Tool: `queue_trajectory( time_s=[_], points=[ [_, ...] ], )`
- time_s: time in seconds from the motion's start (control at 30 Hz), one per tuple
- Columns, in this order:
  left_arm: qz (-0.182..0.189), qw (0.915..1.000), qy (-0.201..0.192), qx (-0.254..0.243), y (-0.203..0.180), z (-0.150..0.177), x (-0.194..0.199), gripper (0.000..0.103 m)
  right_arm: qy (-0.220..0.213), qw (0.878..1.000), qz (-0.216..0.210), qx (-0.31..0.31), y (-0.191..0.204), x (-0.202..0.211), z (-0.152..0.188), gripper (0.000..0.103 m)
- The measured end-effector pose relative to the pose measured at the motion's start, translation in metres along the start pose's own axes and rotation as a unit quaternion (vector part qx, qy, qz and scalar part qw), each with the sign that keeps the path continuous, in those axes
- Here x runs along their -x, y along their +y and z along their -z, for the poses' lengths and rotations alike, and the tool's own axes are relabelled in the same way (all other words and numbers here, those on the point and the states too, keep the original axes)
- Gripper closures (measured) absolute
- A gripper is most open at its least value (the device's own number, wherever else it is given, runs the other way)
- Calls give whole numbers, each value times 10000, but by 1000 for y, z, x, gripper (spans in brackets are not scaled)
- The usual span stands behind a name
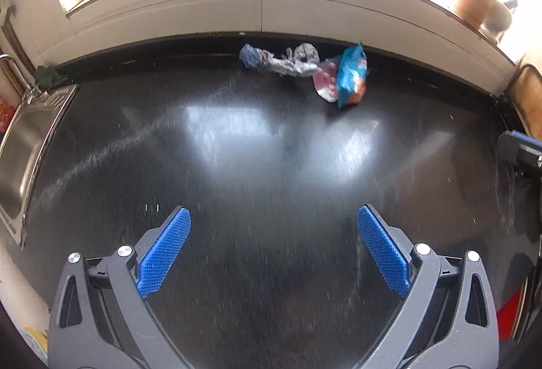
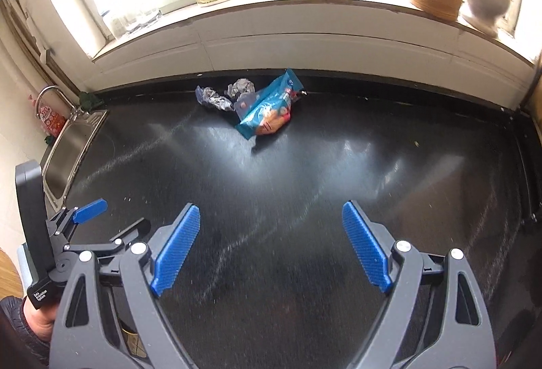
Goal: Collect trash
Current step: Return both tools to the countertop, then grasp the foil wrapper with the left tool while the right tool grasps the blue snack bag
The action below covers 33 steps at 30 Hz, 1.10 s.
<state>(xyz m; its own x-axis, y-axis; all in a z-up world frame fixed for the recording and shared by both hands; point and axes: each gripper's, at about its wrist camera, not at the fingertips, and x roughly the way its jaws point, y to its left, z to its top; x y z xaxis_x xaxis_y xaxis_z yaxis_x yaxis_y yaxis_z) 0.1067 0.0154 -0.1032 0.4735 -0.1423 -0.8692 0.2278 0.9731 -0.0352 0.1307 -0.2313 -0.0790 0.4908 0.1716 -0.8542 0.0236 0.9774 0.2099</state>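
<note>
Black countertop [image 1: 271,165] glossy. Trash pile [image 1: 305,70] sits at back edge under sill. Your left gripper [image 1: 274,223] and right gripper [image 2: 271,220]: jaws apart, empty. Risk: crinkly blue wrapper [image 2: 267,111] slips from pads, you scatter pile.

Each claw — left claw [image 1: 274,245], right claw [image 2: 271,245] — had dark grey arms, silver screws and blue ridged pads [image 2: 176,248]; a dark quilted sleeve [image 2: 13,328] showed near left.

Left claw [image 1: 274,216] and right claw [image 2: 271,213] gape empty.
</note>
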Motion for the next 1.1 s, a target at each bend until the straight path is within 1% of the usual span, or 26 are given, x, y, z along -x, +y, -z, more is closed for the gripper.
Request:
queue_trajectory(
  time_s=[0.07,0.27,0.4,0.53,0.67,0.83,0.87,0.9,0.97,1.0,1.03,1.07,1.1],
  points=[
    [-2,10000,17,23,3,-14,-10,7,56,9999,-40,-74,-1,-15,-13,20],
    [47,9995,139,273,11,-74,-51,7,184,9998,-23,-98,1,-58,-49,20],
    [54,9987,272,430,13,-120,-91,7,303,9995,2,-106,3,-90,-73,20],
    [126,9975,408,555,15,-152,-127,7,449,9989,9,-146,2,-123,-95,20],
    [165,9962,579,626,17,-171,-163,7,637,9978,13,-206,0,-157,-110,20],
    [258,9927,842,829,28,-174,-198,7,853,9960,0,-286,-1,-194,-117,20],
    [340,9917,863,895,30,-173,-201,7,910,9953,-2,-322,-2,-201,-117,20],
    [331,9922,761,925,30,-174,-201,7,953,9948,9,-352,-2,-206,-117,20],
    [315,9926,754,903,29,-177,-204,7,1026,9939,-18,-416,-3,-216,-116,25],
    [325,9927,738,902,28,-179,-205,7,1045,9936,-27,-425,-3,-218,-115,29],
    [327,9926,728,910,28,-181,-206,7,1074,9933,-39,-424,-3,-221,-113,38],
    [326,9927,707,926,28,-181,-206,7,1086,9931,-68,-427,-3,-221,-112,42],
    [338,9927,674,937,27,-182,-206,8,1096,9931,-48,-413,-3,-221,-110,50]
  ],
)
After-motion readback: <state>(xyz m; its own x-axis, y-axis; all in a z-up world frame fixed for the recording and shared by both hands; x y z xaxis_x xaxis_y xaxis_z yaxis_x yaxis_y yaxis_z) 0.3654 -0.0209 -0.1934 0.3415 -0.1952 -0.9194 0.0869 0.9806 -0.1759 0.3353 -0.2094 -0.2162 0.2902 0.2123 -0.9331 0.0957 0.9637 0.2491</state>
